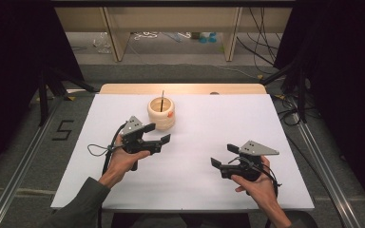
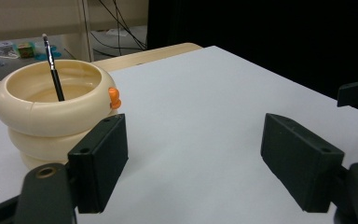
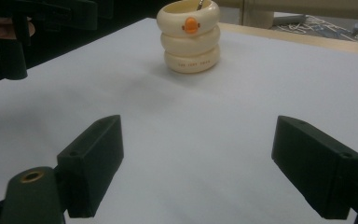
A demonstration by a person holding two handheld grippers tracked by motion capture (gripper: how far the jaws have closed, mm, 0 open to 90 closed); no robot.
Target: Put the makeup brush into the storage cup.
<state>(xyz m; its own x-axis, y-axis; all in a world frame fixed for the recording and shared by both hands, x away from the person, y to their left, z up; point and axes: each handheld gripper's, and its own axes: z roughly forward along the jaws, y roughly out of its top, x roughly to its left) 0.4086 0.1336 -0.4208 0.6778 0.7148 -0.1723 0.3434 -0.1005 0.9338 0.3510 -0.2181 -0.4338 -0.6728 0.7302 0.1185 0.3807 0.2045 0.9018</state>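
Note:
A cream ringed pot (image 1: 161, 114) with an orange knob stands at the back middle of the white table (image 1: 195, 180); a thin black brush (image 1: 162, 100) leans inside it. The pot (image 2: 51, 116) and brush (image 2: 52, 70) sit just ahead-left of my left gripper (image 2: 193, 163), whose jaws stand wide apart and empty. In the high view my left gripper (image 1: 157, 133) hovers just below the pot. My right gripper (image 1: 222, 156) is at the front right, open and empty. In the right gripper view the pot (image 3: 191, 39) is far ahead of my right gripper (image 3: 198, 168).
A tan wooden edge (image 1: 180, 89) borders the table's far side. Wooden furniture legs and loose cables lie on the floor behind. Black curtains and stand legs flank both sides. Cables trail from both grippers.

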